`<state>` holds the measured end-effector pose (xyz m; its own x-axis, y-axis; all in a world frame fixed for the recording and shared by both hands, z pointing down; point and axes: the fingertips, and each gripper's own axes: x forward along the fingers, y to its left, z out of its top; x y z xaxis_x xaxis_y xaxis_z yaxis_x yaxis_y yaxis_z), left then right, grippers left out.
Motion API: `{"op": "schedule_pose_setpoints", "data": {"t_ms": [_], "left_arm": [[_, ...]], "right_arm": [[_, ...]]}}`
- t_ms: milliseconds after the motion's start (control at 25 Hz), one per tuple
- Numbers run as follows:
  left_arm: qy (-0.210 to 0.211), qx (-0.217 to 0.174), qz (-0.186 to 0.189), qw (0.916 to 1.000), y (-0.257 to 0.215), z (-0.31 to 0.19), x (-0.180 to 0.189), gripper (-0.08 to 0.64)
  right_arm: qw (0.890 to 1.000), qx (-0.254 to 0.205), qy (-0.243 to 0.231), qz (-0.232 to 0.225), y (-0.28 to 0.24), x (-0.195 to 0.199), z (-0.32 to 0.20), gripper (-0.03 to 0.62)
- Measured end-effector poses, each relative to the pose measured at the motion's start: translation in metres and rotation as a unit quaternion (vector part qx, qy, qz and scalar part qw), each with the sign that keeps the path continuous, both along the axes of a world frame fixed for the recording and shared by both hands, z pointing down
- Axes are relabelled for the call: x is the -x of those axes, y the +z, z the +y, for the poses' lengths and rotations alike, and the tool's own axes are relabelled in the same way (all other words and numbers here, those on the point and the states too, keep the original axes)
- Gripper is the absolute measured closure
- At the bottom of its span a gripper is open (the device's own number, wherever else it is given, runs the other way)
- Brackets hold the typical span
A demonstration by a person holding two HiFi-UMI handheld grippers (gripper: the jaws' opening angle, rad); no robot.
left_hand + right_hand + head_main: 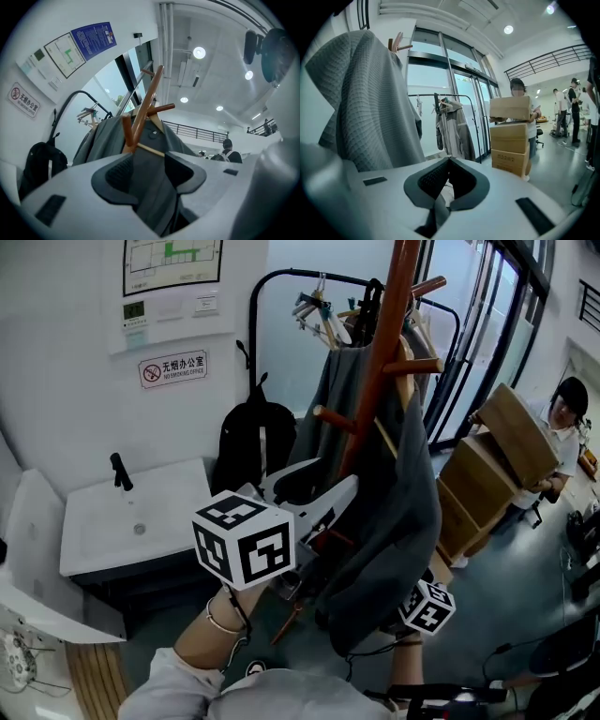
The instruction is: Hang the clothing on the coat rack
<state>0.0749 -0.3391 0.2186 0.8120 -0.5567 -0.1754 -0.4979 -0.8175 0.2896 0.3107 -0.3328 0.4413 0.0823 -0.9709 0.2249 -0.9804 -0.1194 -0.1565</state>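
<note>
A grey garment [394, 521] hangs on the reddish wooden coat rack [380, 362], draped over its pegs. My left gripper [321, 486] points up at the rack pole. In the left gripper view it [152, 171] is open, and the garment [108, 136] and the rack [140, 123] show beyond its parted jaws. In the head view the right gripper's jaws are hidden behind the garment's lower right side. Only its marker cube [427, 607] shows there. In the right gripper view the right gripper [449, 161] is shut on a strip of the grey fabric, with the garment [370, 103] hanging to its left.
A black clothes rail [323, 310] with hangers and clothes stands behind the rack. A black backpack [248, 442] hangs near a white sink cabinet [131, 521] at the left. A person carrying cardboard boxes [497, 446] stands at the right by glass doors.
</note>
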Motion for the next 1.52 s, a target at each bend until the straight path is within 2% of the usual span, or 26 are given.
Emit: {"op": "schedule_pose_setpoints", "data": {"t_ms": [160, 320, 560, 760, 880, 1120, 1400, 1520], "left_arm": [[-0.027, 0.004, -0.020, 0.9994, 0.024, -0.008, 0.020, 0.357], [-0.056, 0.013, -0.040, 0.9976, 0.054, -0.016, 0.039, 0.420], [-0.050, 0.051, -0.072, 0.9949, 0.111, -0.024, 0.047, 0.532], [-0.061, 0.060, -0.097, 0.9916, 0.152, -0.026, 0.043, 0.551], [-0.074, 0.069, -0.108, 0.9890, 0.175, -0.022, 0.043, 0.552], [-0.089, 0.104, -0.097, 0.9859, 0.195, -0.003, 0.051, 0.552], [-0.130, 0.137, -0.119, 0.9748, 0.225, 0.020, 0.057, 0.552], [-0.150, 0.135, -0.122, 0.9718, 0.228, 0.020, 0.068, 0.552]], "right_arm": [[1.000, 0.001, 0.031, 0.002, -0.001, -0.001, 0.011, 0.569], [0.997, -0.006, 0.076, -0.001, -0.003, -0.008, 0.028, 0.569], [0.993, -0.011, 0.119, 0.000, -0.006, 0.003, 0.057, 0.569], [0.992, 0.011, 0.128, 0.011, 0.008, 0.008, 0.074, 0.569], [0.992, 0.013, 0.124, 0.018, 0.003, 0.006, 0.078, 0.569], [0.996, 0.004, 0.085, 0.022, -0.004, 0.024, 0.075, 0.569], [0.999, 0.017, 0.051, 0.001, 0.018, 0.034, 0.077, 0.569], [0.999, 0.013, 0.036, -0.003, 0.020, 0.041, 0.070, 0.569]]}}
